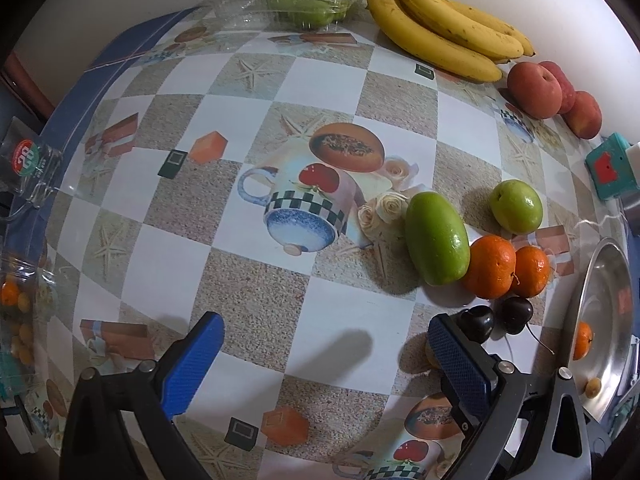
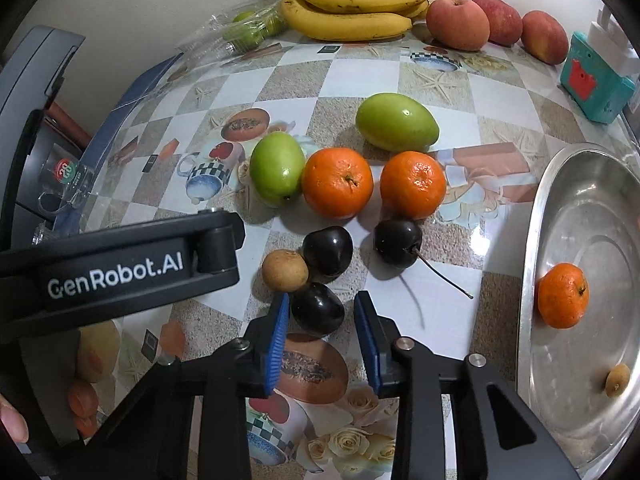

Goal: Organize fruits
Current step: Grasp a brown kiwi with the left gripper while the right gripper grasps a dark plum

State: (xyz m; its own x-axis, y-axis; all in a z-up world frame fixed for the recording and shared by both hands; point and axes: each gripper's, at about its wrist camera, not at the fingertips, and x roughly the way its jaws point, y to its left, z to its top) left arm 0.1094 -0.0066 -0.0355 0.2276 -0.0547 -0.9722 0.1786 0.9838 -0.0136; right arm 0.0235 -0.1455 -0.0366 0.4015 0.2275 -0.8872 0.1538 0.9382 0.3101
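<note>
Right wrist view shows my right gripper [image 2: 322, 336] spread apart around the nearest dark cherry [image 2: 318, 308], with the left pad just beside it and the right pad a little off, so nothing is clamped yet; I judge this is the approach to pinch it. Behind it sit a small brown longan [image 2: 285, 271], 2 more cherries [image 2: 327, 250], 2 loose oranges [image 2: 337, 183] and 2 green fruits [image 2: 277, 168], all bunched together on the patterned tablecloth [image 2: 360, 80]. To the right, the steel plate [image 2: 532, 240] already carries 1 orange [image 2: 563, 295] and 1 longan [image 2: 617, 380], which suggests the small fruit is being gathered there. Bananas [image 2: 352, 8] and 3 apples [image 2: 458, 22] lie along the far wall, well apart. My left gripper [image 1: 324, 344] hovers released over bare cloth, beside the cluster, holding nothing, likely kept clear of my reach.
</note>
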